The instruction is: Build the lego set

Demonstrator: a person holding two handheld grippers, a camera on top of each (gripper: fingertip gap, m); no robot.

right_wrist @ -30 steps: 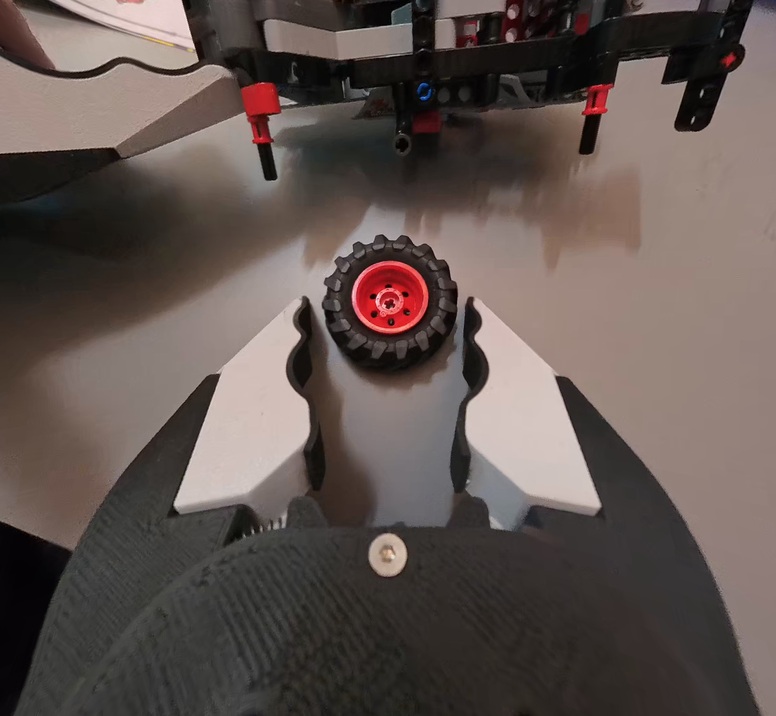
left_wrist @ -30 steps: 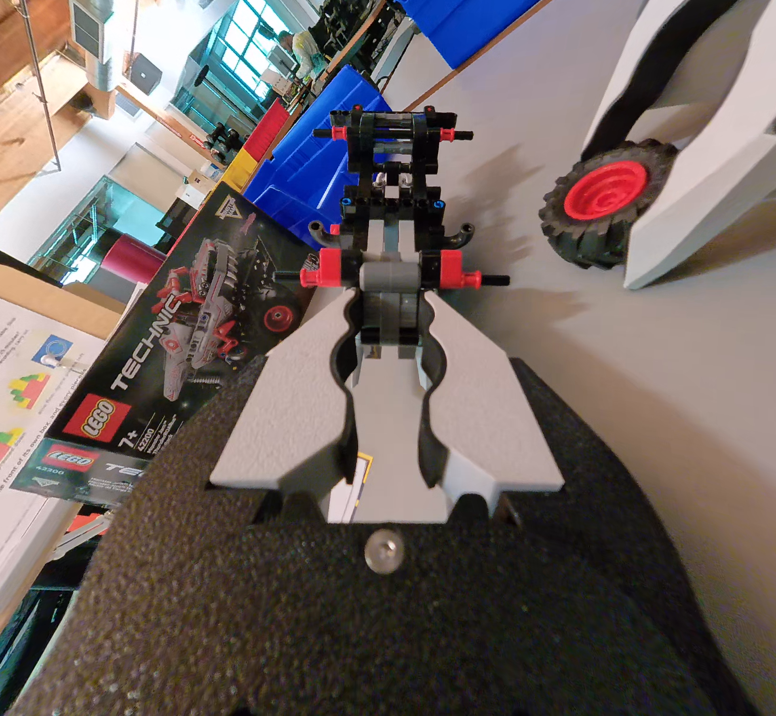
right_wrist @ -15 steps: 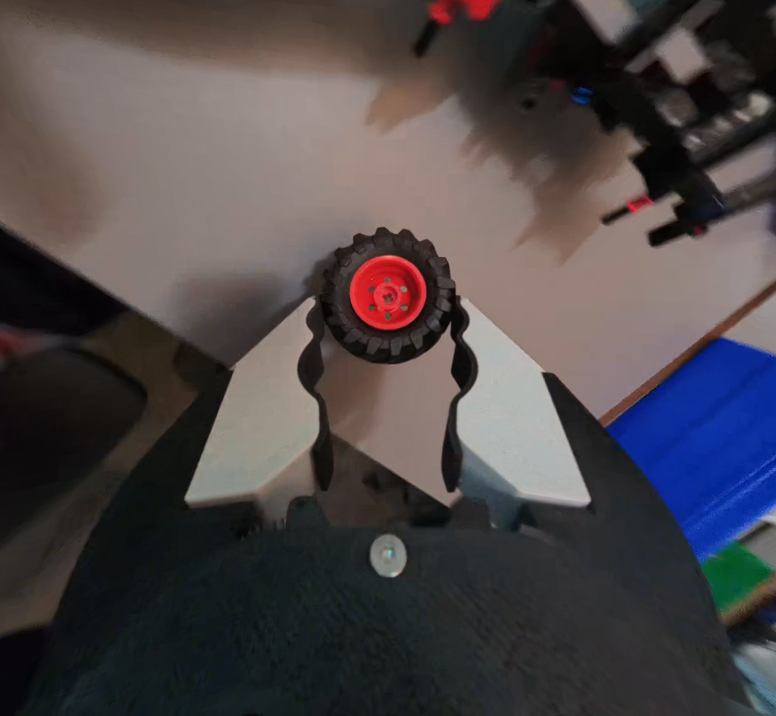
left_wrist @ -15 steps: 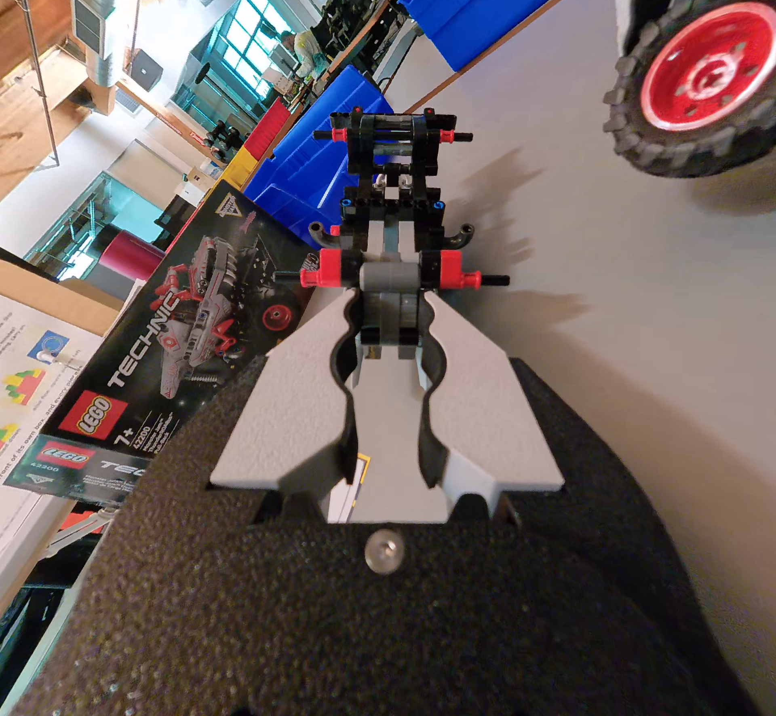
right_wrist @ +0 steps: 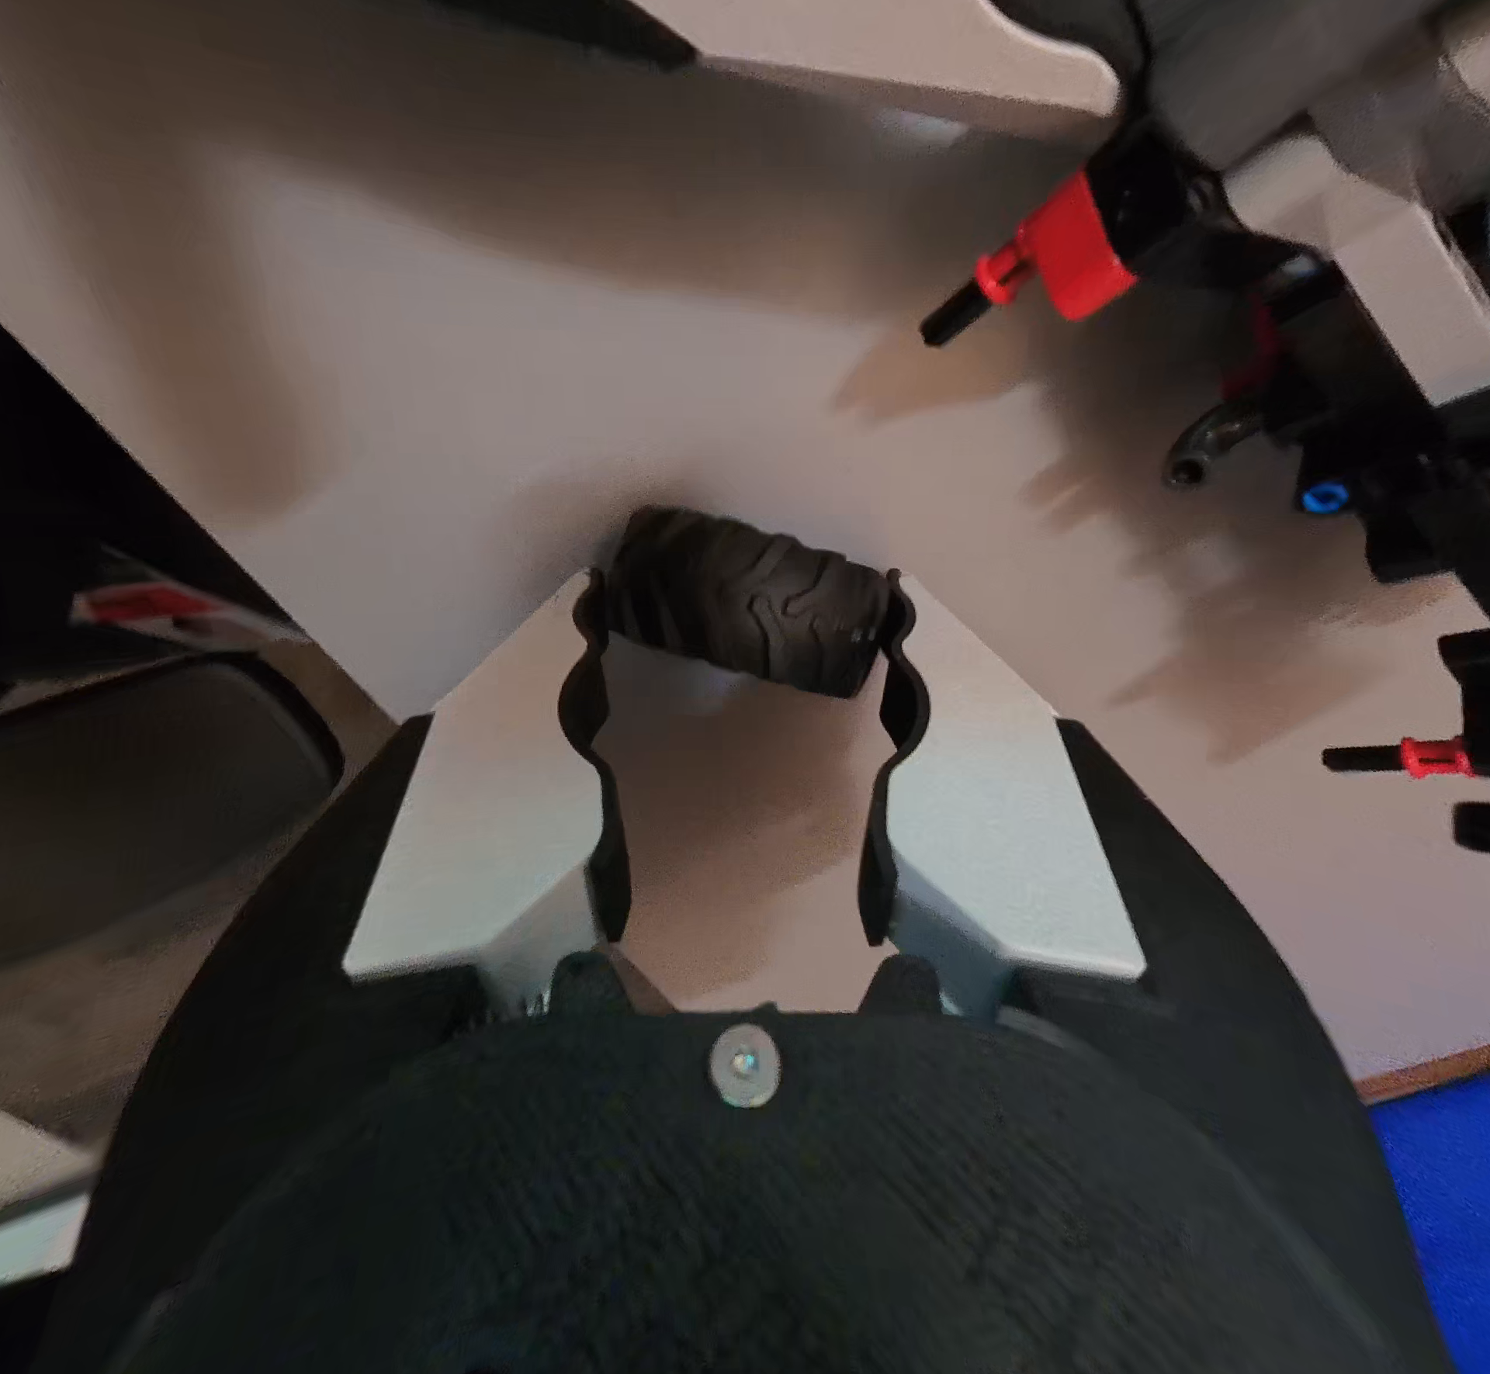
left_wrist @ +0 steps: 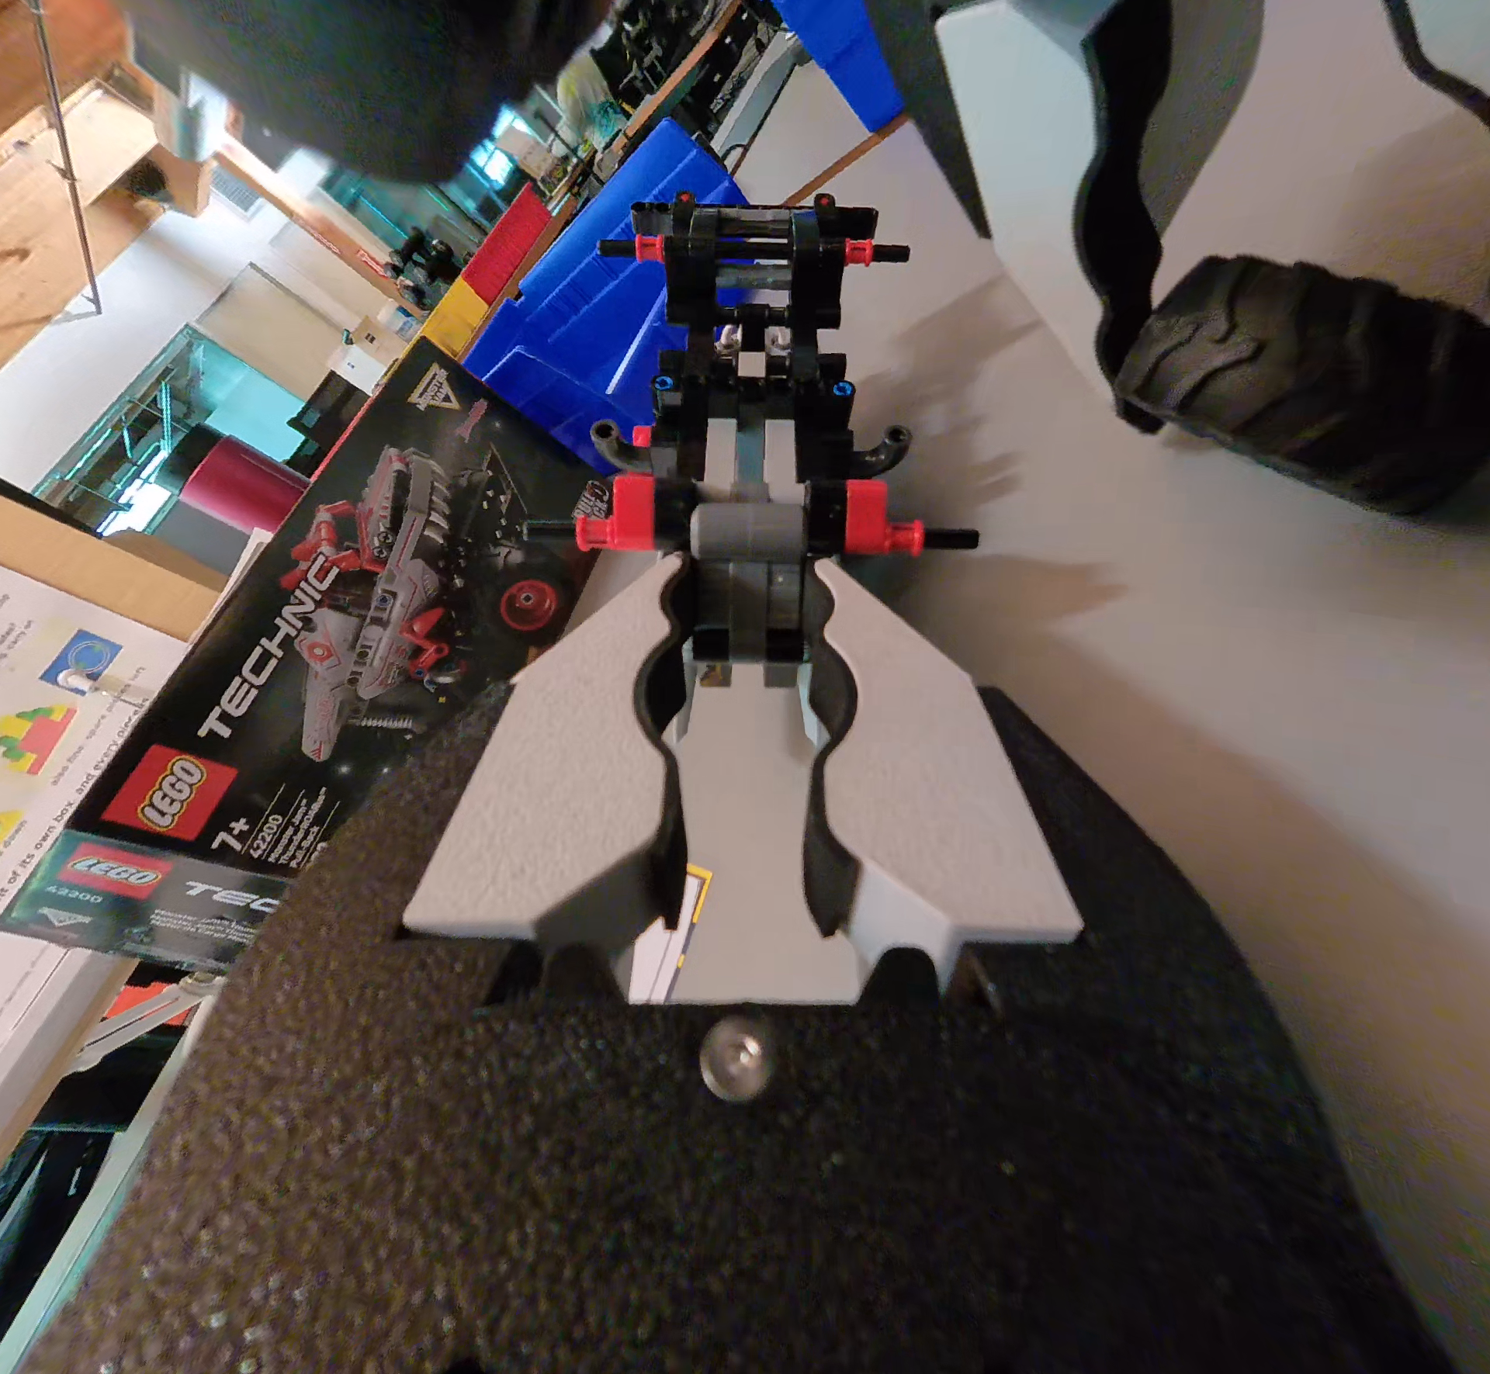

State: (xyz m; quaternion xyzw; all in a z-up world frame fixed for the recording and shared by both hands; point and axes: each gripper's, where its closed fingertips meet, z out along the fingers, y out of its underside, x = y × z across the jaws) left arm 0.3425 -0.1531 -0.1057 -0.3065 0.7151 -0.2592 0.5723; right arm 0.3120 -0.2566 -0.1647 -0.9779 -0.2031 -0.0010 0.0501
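Observation:
My left gripper [left_wrist: 746, 594] is shut on the rear end of the black, grey and red lego chassis [left_wrist: 754, 400] and holds it above the grey table. Black axles with red bushes stick out on both sides of the chassis [right_wrist: 1258, 263]. My right gripper [right_wrist: 742, 610] is shut on a black tyre [right_wrist: 742, 602], tread side toward the camera, its red hub hidden. In the left wrist view the right gripper [left_wrist: 1145, 150] and the tyre [left_wrist: 1306, 384] sit close at the upper right of the chassis, near its right axle [left_wrist: 951, 537].
The lego set box [left_wrist: 322, 634] lies left of the chassis, with paper sheets [left_wrist: 56, 706] beside it. Blue bins [left_wrist: 597, 303] stand behind along the table's far edge. A dark blurred shape [left_wrist: 322, 5] covers the upper left of the left wrist view.
My right gripper has lifted the tyre off the table, turned it from hub-facing to tread-facing, and brought it close to the chassis's right side. My left gripper and the chassis have stayed still.

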